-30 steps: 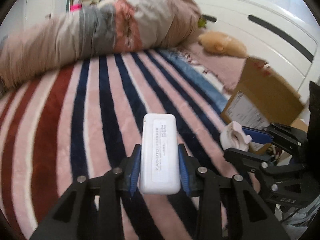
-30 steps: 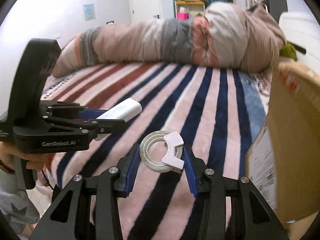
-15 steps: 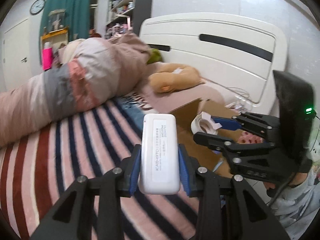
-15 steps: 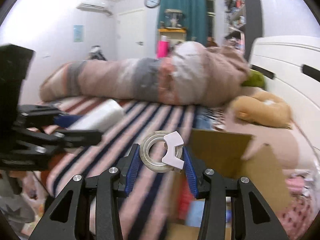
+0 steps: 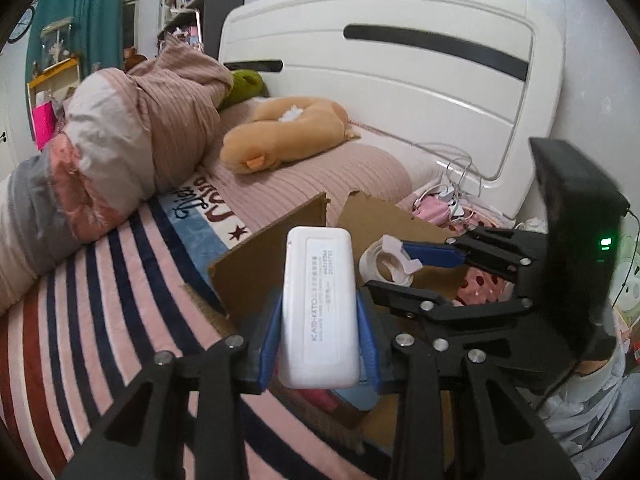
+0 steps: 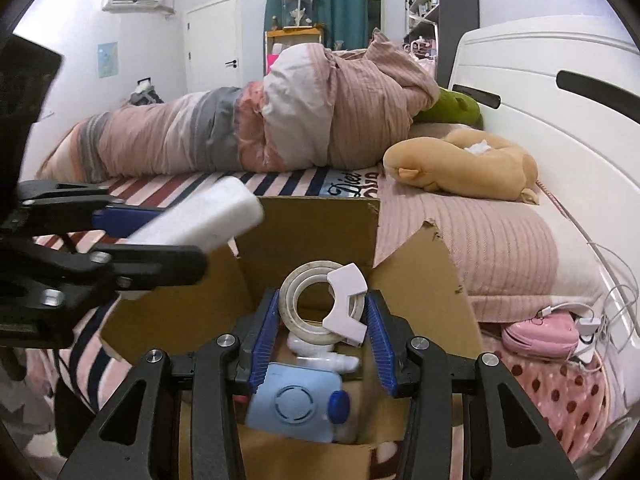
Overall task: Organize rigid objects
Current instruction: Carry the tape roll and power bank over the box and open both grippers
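Note:
My left gripper (image 5: 318, 342) is shut on a white rectangular power bank (image 5: 319, 304) and holds it in the air over the near edge of an open cardboard box (image 5: 264, 264). My right gripper (image 6: 324, 318) is shut on a white tape roll with a white cutter piece (image 6: 320, 304), held above the same box (image 6: 316, 224). In the right wrist view the left gripper (image 6: 192, 236) and power bank (image 6: 200, 216) show at the left. In the left wrist view the right gripper (image 5: 404, 268) and tape roll (image 5: 386, 266) show at the right. A light blue device (image 6: 298, 404) and a white bottle (image 6: 324, 360) lie inside the box.
The box stands on a striped bed cover (image 5: 92, 312) beside a pink ribbed blanket (image 6: 480, 240). A rolled duvet (image 6: 240, 128), a tan plush toy (image 6: 460, 164) and a white headboard (image 5: 400, 68) lie behind. A pink pouch with cables (image 6: 540, 332) is at the right.
Both grippers have swung from over the striped cover to over the open box, each keeping hold of its object. The box's inside and contents have come into view.

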{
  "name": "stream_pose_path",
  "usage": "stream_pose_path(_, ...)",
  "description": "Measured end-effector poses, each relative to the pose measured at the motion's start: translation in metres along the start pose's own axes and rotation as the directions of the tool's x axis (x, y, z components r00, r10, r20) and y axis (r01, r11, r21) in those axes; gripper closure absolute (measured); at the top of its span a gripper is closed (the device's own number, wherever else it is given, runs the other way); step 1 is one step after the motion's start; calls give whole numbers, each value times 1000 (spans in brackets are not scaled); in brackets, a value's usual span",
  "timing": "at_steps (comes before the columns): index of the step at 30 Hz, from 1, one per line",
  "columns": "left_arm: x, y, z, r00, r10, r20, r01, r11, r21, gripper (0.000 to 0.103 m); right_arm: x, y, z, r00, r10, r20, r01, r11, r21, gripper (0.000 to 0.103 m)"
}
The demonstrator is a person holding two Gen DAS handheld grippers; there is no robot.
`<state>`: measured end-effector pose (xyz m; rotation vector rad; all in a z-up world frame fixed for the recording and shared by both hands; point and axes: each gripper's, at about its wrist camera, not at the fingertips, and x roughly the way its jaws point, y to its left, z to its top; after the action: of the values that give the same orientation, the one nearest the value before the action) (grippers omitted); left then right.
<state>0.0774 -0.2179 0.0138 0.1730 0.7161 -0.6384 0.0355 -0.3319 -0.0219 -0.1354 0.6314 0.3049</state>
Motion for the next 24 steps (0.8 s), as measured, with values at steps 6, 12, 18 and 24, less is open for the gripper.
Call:
stream_pose_path(6,26,4,5,999,3,-40,-3,1000,4,71,13,-6,0,1000,-11,-4,11,1000,-23,55)
stream_pose_path(12,37,12,2,998,18,-55,-19,1000,-3,71,20,-7,-1,1000,14,-18,-14,1000,-15,55)
stream_pose_path(18,35,17,1,999,20,-45,-20,1000,-6,70,21,-8,-1,1000,20,-20,-20,1000,-14,55)
stream_pose_path(24,27,19,-1,999,28,-35,-29,999,-19,61,22,-3,-1,999,23,-32,-24,1000,-14,55)
